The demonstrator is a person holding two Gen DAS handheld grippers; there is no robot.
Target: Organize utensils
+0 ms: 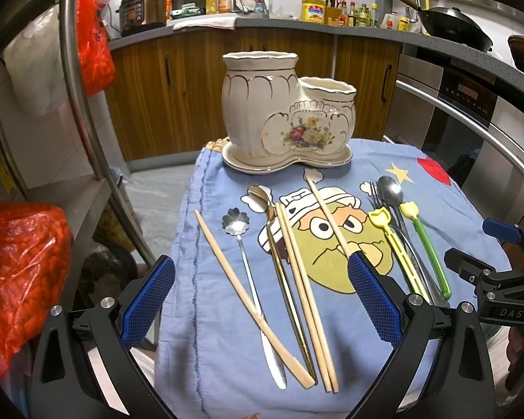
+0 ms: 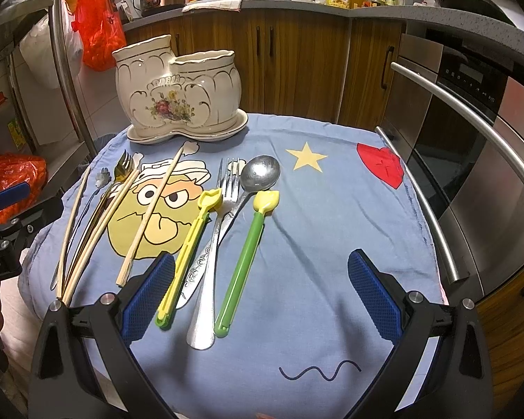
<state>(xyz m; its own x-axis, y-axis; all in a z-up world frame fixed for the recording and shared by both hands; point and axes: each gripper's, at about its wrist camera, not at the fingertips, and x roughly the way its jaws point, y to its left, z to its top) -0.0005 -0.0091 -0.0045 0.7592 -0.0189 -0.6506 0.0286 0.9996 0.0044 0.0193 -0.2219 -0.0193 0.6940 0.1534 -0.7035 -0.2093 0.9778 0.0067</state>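
From the left wrist, the wooden chopsticks (image 1: 298,289), gold fork (image 1: 279,272) and flower-bowled spoon (image 1: 242,244) are seen lying on the blue cloth (image 1: 447,209) between and ahead of the left gripper (image 1: 262,300), whose jaws are spread wide and empty. The ceramic holder (image 1: 283,111) stands beyond, at the cloth's far edge.

From the right wrist, the yellow clip (image 2: 188,251), steel fork (image 2: 213,244), steel spoon (image 2: 248,188) and green clip (image 2: 244,262) are seen just ahead of the right gripper (image 2: 262,300), likewise spread and empty. The yellow clip lies just beside its left finger.
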